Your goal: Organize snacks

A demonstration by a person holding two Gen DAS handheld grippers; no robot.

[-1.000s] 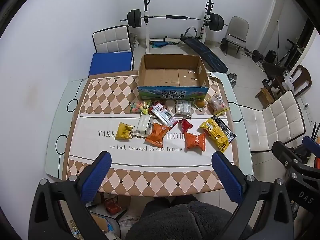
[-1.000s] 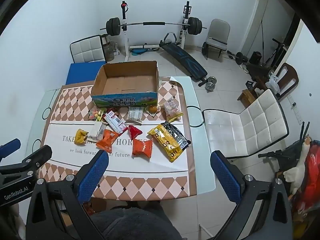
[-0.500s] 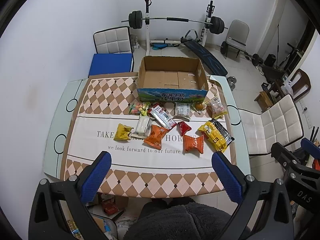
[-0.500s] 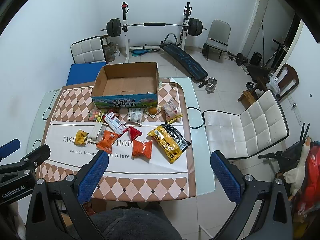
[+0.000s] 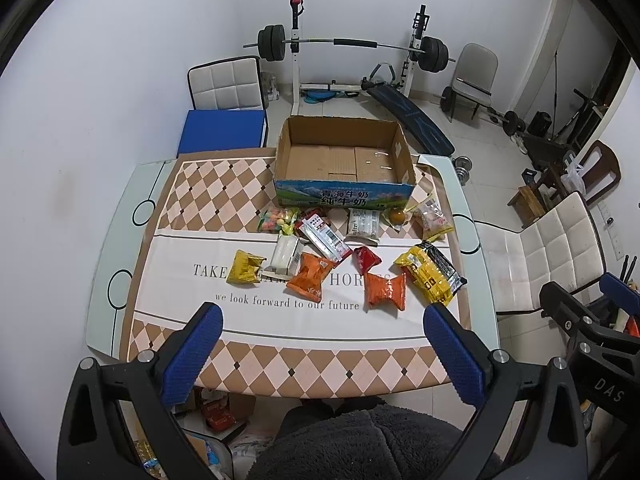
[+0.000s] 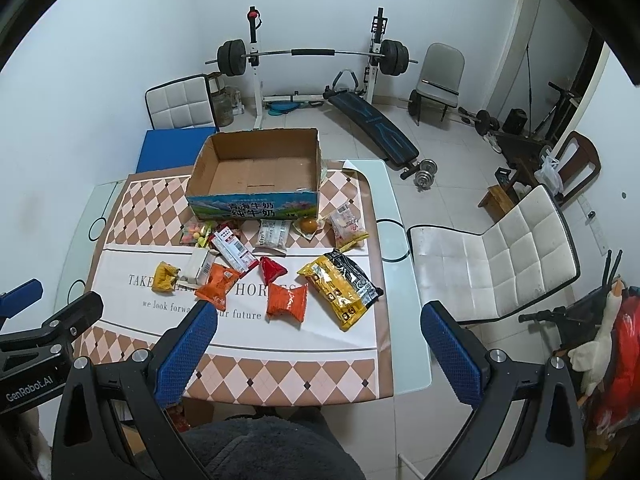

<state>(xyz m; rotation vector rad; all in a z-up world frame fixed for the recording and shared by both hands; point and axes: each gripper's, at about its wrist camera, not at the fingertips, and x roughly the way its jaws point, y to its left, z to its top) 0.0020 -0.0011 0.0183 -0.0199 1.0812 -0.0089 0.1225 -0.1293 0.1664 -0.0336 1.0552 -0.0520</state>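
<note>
An open, empty cardboard box point(image 5: 344, 160) point(image 6: 256, 168) stands at the far side of the table. Several snack packs lie in front of it: two orange bags point(image 5: 310, 278) point(image 5: 385, 291), a large yellow-black bag point(image 5: 430, 276) point(image 6: 340, 284), a small yellow pack point(image 5: 243, 266), a red pack point(image 5: 366, 258) and a white box point(image 5: 286, 256). My left gripper point(image 5: 322, 354) is open and empty, high above the table's near edge. My right gripper point(image 6: 318, 354) is open and empty, above the near right part of the table.
The table has a checkered cloth point(image 5: 280, 364) over a glass top point(image 6: 392, 216). White padded chairs stand at the right point(image 6: 496, 248) and far left point(image 5: 226, 84). A barbell rack point(image 5: 352, 44) and bench stand behind. My dark-clothed lap point(image 5: 368, 440) is below the grippers.
Both grippers have drawn slightly back and up from the table, so the table looks a little smaller and farther. Nothing on the table has moved.
</note>
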